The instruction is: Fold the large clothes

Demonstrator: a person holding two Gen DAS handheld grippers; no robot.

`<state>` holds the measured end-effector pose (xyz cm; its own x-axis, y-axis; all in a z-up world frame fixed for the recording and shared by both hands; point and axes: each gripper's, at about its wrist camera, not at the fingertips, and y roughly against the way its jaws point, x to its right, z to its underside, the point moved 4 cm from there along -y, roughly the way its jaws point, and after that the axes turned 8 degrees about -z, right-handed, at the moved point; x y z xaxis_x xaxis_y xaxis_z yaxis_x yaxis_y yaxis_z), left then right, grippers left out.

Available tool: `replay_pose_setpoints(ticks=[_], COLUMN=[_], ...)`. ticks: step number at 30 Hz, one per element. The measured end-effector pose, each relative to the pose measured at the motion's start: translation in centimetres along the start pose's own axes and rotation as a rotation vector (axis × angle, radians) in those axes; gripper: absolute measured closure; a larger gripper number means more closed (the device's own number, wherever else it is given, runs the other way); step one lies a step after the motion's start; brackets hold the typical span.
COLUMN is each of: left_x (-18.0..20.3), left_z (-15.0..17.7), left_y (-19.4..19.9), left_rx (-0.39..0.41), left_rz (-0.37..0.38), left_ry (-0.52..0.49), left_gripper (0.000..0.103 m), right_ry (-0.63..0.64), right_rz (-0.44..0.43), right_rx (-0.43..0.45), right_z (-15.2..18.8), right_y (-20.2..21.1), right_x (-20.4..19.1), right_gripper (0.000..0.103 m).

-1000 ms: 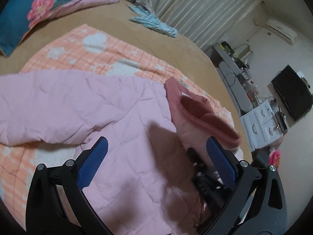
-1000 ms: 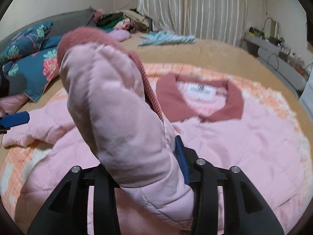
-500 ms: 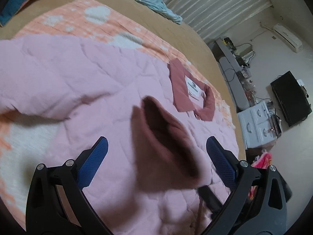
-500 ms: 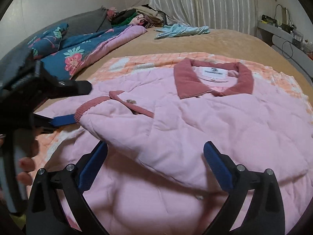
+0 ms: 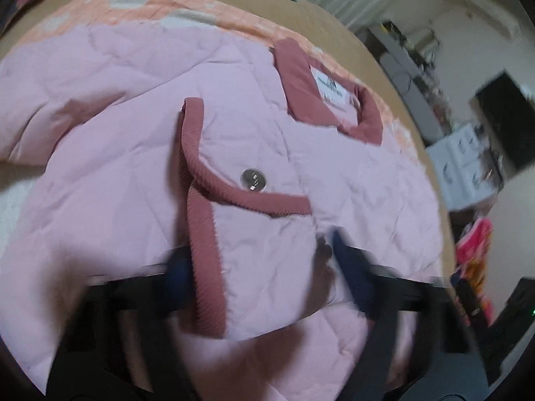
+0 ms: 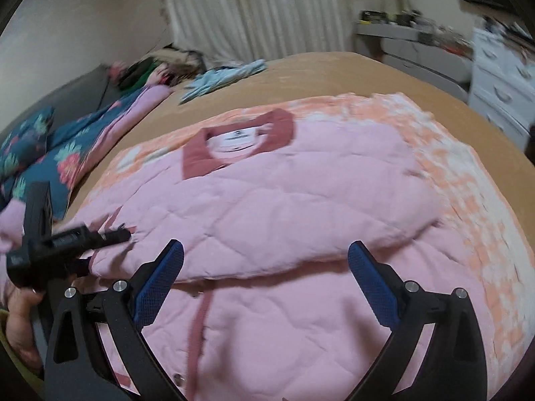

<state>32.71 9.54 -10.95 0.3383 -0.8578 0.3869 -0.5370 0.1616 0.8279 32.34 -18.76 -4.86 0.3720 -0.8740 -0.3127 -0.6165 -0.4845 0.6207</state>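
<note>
Tan bedding [image 6: 351, 77] carries an orange checked blanket [image 6: 468, 180], and on it lies the pink quilted jacket [image 6: 284, 173], one sleeve folded across its chest. Right gripper [image 6: 264, 287] hovers with fingers spread wide, empty, the sleeve's edge between them. Left gripper [image 5: 260, 267] is blurred; the sleeve cuff [image 5: 204, 267] sits between its blue pads, grip unclear.

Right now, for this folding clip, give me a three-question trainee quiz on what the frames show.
1. True or false: the right gripper is clamped on the pink jacket.
2. The folded-in sleeve cuff lies: A) across the jacket's front, B) off the bed, C) on the floral pillow.
3. What colour is the collar?

Key: 1 false; 2 A; 3 dark rose.
</note>
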Motion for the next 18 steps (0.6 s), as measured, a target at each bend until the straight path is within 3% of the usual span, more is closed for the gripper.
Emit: replay_pose_setpoints(ticks=[2,5,9,12,15,18], left_x=[0.5,1.7,4.8,6.3,6.1,3.8], left_z=[-0.2,-1.3,-3.4,-5.4,-6.7,-7.2], left_y=[0.5,3.7,9.4,11.9,11.2,8.0], left_rx=[0.020,0.099,0.245,0.323,0.337,0.280], left_rz=[-0.033,-0.033,0.031,0.022,-0.039,-0.101], left_ry=[-0.053,-0.114,-0.185,-0.232,-0.251,-0.221], left_gripper=[0.080,0.095,0.095,0.095,0.095,0.095], right_ry=[-0.018,-0.039,-0.084,-0.075,-0.027,0.009], right_rz=[0.013,0.049,0.062,0.075,0.100,0.098], right_rx=[0.009,0.024,0.058,0.079,0.057,0.022], right_z=[0.2,-0.1,-1.2,-2.6,-4.1,-4.6], right_y=[0.7,1.4,2.4,2.7,1.9,0.5], right_x=[1.5,3.4,5.0,5.5,5.3,5.0], right_gripper=[0.005,0.005,0.005,0.005,0.005,0.005])
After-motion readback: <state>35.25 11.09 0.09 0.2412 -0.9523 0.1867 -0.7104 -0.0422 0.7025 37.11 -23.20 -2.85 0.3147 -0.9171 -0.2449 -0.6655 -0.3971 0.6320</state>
